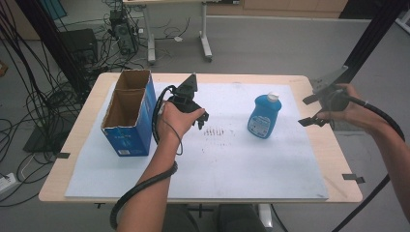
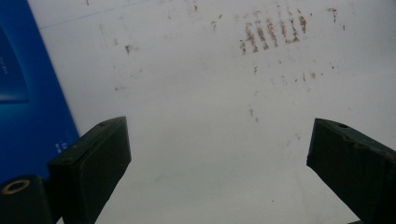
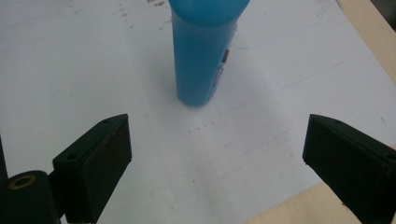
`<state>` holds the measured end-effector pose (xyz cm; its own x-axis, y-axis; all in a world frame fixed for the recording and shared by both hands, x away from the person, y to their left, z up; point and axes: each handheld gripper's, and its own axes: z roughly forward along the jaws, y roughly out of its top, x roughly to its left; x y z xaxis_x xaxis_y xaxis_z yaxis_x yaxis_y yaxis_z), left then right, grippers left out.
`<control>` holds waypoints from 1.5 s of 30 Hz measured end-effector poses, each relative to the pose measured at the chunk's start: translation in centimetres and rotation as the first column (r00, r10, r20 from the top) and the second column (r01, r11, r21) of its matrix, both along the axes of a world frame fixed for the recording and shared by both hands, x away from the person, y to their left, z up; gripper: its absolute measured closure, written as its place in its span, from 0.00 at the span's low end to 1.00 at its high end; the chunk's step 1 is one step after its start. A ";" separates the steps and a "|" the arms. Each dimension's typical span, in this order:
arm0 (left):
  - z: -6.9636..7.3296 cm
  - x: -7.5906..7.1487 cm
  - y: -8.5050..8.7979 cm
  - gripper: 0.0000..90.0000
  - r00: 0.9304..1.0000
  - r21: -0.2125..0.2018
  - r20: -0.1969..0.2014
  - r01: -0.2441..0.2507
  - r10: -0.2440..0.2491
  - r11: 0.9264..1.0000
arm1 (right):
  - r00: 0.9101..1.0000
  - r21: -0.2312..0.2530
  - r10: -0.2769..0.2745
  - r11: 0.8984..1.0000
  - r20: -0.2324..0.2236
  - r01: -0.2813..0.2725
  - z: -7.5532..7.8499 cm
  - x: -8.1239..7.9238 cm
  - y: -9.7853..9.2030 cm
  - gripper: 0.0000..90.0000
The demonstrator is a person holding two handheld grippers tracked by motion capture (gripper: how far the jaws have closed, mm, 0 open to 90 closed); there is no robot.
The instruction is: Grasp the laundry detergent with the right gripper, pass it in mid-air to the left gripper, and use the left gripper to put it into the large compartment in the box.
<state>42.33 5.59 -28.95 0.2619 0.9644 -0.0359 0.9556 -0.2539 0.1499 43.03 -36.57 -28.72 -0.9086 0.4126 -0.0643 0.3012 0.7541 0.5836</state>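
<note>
Blue liquid is being shown through the upright bottle point(image 1: 264, 117), which is standing with its white cap on the pale sheet point(image 1: 241, 169) that is covering the wooden table point(image 1: 338, 159), toward the right half. In the right gripper view the same bottle point(image 3: 201, 51) is being seen ahead of the jaws, centred between their lines but well clear of both pads.

The right gripper point(image 1: 313, 110) is being held by the person's right hand point(image 1: 355, 113) over the table's right edge, near the bottle and apart from it. Its jaws are being kept wide apart, with nothing between them; no contact with the bottle is being made.

The left gripper point(image 1: 199, 118) is being held by the left hand point(image 1: 175, 121) over the middle of the sheet, just beside the open blue cardboard box point(image 1: 129, 112), which is standing at the left of the sheet. Its jaws are likewise being held wide open and empty, and in the left gripper view bare sheet with rust-coloured marks point(image 2: 273, 30) is being seen between them, the box wall point(image 2: 28, 107) lying at the left edge.
</note>
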 end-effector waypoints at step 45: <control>-1.2 0.4 0.8 0.07 1.000 0.022 -0.002 0.005 -0.005 1.000 | 0.975 0.356 -0.193 0.924 0.115 0.140 -10.4 0.2 5.5 0.03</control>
<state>42.75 6.36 -30.10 0.2664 0.9637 -0.0155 0.9546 -0.2616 0.1423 43.19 -31.04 -39.10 -0.8163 0.5774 -0.0172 0.2973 0.4455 0.8445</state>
